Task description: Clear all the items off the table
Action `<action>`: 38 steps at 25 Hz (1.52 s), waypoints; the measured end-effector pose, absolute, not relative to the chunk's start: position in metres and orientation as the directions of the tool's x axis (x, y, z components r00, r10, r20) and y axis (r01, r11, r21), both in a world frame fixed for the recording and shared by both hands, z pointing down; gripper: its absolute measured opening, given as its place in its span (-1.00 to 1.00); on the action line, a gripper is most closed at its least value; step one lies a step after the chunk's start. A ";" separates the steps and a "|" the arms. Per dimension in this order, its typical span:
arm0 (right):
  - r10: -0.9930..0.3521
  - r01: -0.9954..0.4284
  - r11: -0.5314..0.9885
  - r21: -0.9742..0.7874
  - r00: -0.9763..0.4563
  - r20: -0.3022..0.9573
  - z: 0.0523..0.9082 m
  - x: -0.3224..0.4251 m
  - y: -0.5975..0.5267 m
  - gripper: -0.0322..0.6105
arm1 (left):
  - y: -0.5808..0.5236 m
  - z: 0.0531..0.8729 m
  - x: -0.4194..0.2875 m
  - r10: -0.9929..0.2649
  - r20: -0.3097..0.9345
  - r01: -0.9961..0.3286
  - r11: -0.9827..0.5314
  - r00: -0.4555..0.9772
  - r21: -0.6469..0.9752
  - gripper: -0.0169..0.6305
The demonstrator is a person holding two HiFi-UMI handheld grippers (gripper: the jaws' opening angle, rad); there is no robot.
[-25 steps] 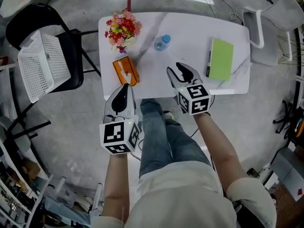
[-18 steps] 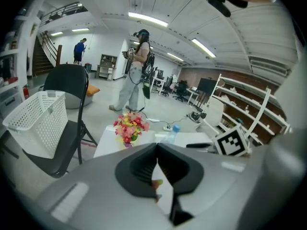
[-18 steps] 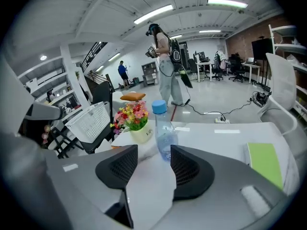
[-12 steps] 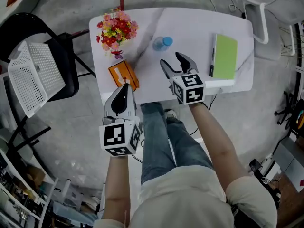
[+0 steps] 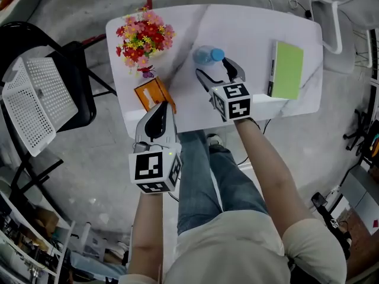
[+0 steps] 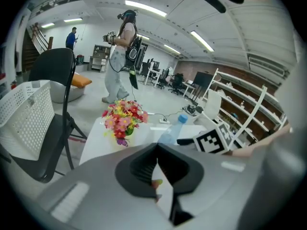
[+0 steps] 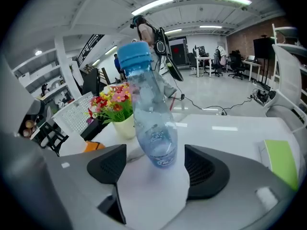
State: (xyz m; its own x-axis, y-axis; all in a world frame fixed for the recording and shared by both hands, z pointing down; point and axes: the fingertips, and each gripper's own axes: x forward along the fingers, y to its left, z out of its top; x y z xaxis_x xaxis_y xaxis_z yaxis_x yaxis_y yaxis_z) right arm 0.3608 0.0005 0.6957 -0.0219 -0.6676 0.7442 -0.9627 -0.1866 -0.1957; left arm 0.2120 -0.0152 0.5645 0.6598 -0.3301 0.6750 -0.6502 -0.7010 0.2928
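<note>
Right gripper (image 7: 156,169): jaws have just been opening and are now standing wide. The bottle (image 7: 151,123) is sitting upright in the gap at the tips, with the pads clear of it on both sides. I'm lining up on the lower body, under the taper. My guess is that's the widest, steadiest place to clamp without tipping it.

Left gripper (image 5: 157,112): jaws are pressing together with nothing in them. I'm hovering it over the near left edge of the table (image 5: 249,34), just near of the orange box (image 5: 153,92), probably its next pick.

All the items are still sitting on the table: bottle mid-table, flowers (image 5: 142,35) far left, orange box near left, green book (image 5: 288,70) on the right. A white basket (image 5: 35,102) is resting on the chair (image 5: 83,81) left of the table, well apart. It's likely the drop point.

Writing:
- The bottle is showing blue print near its base, too blurred to read.
- The orange box is showing a white mark, no legible words.
- The book cover is looking plain.
- The cubes are carrying only black-and-white square markers.
</note>
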 end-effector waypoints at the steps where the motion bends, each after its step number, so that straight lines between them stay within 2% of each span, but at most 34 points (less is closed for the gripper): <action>1: -0.665 -0.964 -0.185 -0.193 -0.021 0.746 0.700 0.361 -0.003 0.27 | -0.015 0.567 0.213 -0.323 0.677 -0.645 -0.705 0.661 0.293 -0.92; 4: -0.654 -0.968 -0.179 -0.178 -0.018 0.756 0.713 0.363 -0.012 0.32 | -0.015 0.574 0.218 -0.308 0.678 -0.630 -0.718 0.668 0.295 -0.92; 17: -0.662 -0.970 -0.181 -0.164 -0.004 0.750 0.739 0.372 -0.040 0.33 | -0.006 0.598 0.225 -0.242 0.695 -0.586 -0.749 0.677 0.309 -0.92; 21: -0.666 -0.979 -0.152 -0.133 0.002 0.746 0.739 0.370 -0.044 0.19 | -0.002 0.600 0.224 -0.233 0.700 -0.584 -0.748 0.675 0.315 -0.92; 38: -0.677 -0.986 -0.140 -0.094 0.026 0.736 0.712 0.371 -0.032 0.16 | 0.009 0.579 0.221 -0.256 0.685 -0.585 -0.753 0.683 0.302 -0.92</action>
